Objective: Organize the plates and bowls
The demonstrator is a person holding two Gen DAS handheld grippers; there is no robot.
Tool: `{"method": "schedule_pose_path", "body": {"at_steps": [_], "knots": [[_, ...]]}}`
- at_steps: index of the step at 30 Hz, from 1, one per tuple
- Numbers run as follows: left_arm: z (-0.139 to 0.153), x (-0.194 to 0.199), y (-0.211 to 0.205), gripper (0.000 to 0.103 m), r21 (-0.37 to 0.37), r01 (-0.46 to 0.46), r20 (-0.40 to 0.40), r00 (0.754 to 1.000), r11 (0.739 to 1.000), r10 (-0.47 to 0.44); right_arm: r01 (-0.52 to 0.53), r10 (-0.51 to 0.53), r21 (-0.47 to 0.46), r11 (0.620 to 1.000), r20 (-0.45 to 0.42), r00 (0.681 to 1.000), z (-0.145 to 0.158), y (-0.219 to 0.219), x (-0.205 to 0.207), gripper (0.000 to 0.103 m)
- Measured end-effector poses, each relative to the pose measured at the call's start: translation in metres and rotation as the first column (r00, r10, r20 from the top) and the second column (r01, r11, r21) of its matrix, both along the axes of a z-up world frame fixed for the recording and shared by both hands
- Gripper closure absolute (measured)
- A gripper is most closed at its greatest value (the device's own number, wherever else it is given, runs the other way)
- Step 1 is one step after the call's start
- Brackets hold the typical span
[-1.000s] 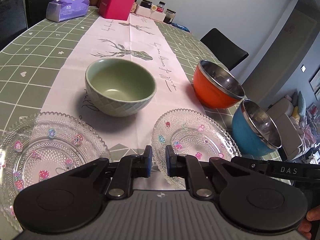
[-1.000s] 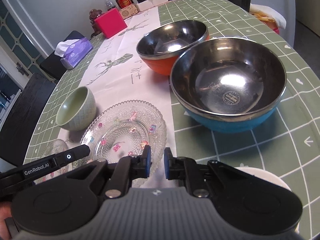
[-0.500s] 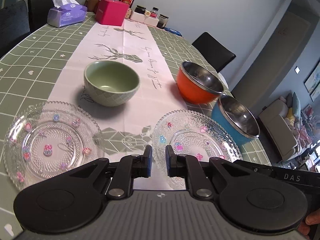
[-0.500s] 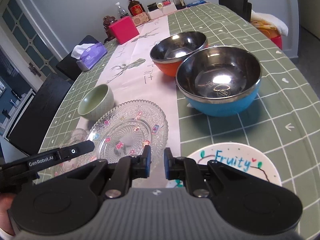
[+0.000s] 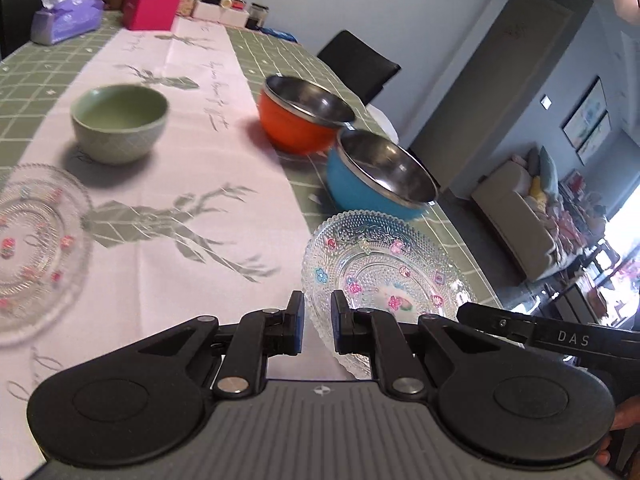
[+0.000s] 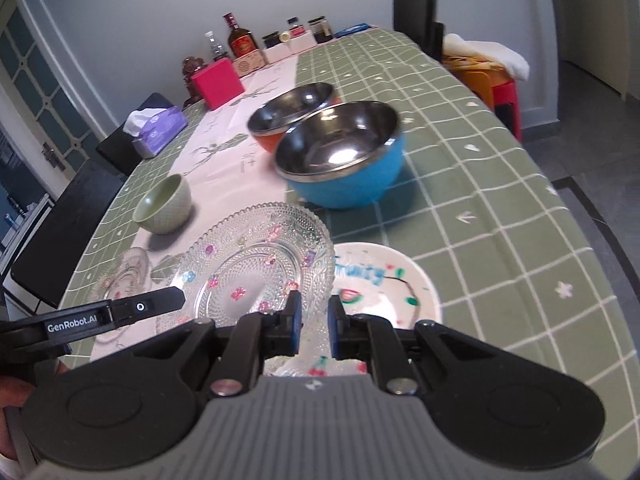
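Evidently left gripper (image 5: 317, 320) and right gripper (image 6: 314, 320) both clamp the glass plate (image 5: 380, 264), rim half-hidden.

Blue bowl (image 6: 344, 160) glossy steel inside; clear plate (image 6: 260, 264) beaded glass; green bowl (image 5: 120, 122) matt ceramic.

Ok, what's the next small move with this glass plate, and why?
Probably carry the glass plate further over the white Fruity plate before lowering: left gripper and right gripper pinch its near rim, and it overlaps only that plate's edge.
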State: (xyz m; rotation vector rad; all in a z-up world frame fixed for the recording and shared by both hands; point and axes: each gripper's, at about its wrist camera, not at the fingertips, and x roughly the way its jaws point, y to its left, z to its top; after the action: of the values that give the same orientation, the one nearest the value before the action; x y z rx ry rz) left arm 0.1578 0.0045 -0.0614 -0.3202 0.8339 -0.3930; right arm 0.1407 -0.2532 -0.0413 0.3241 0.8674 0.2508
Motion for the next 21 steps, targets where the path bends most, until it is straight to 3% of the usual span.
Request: {"method": "schedule_pose_path", "body": {"at_steps": [7, 21], "knots": [[-0.011, 0.001, -0.021, 0.089, -0.019, 0.032, -0.032, 0.999, 0.999, -0.033, 0.043, -0.043, -0.034, 0.999, -0.02, 0.999, -0.006, -0.02, -0.007, 0.092], [-0.018, 0.003, -0.039, 0.089, 0.029, 0.073, -0.048, 0.996, 0.997, -0.071, 0.067, -0.076, -0.113, 0.991, -0.07, 0.995, -0.016, -0.022, -0.004, 0.09]]}}
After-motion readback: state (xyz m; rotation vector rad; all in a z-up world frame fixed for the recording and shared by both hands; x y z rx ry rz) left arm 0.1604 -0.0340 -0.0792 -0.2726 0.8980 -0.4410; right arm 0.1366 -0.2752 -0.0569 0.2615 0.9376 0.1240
